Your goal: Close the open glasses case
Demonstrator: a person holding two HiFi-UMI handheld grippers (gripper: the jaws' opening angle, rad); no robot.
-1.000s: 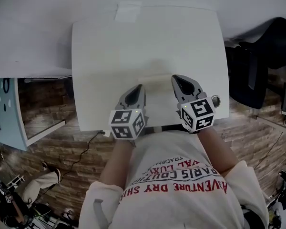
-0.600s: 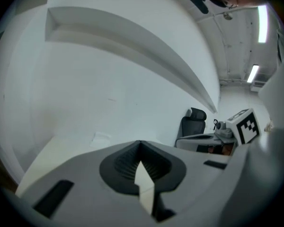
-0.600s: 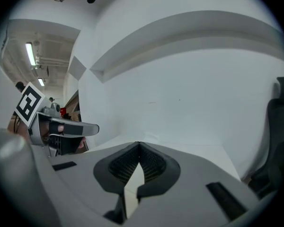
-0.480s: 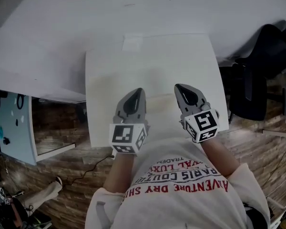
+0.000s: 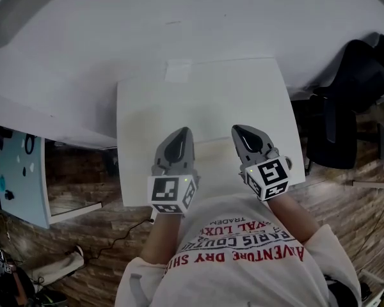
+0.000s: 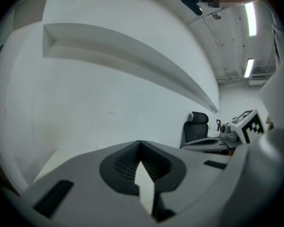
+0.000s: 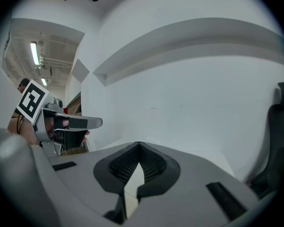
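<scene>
At the near edge of the white desk point(image 5: 243, 94), toward 6 o'clock from its middle, we hold both tools side by side and well short of any contact. The left gripper point(image 5: 179, 139) sits at about 7 o'clock and the right gripper point(image 5: 244, 137) at about 5 o'clock, both aimed toward 12.

From the left gripper view, the left gripper's point(image 6: 141, 148) fingers are pressed together at the tips, with only a sliver of desk showing through lower down and nothing between them. The right gripper view shows the right gripper's point(image 7: 139, 148) fingers drawn together too, and empty.

The glasses case point(image 5: 211, 148) is, as best we can judge, the pale oblong lying on the desk between the two grippers. It is nearly the desk's own colour, and we cannot tell lid from base or how far it gapes. A black office chair point(image 5: 349, 88) stands off the desk at 3 o'clock, well apart.

We judge the closing not yet begun; this is the approach. Next we would need to tip one tool down onto the raised lid and push it over toward its base. The other would brace the base so the light case does not skid.
</scene>
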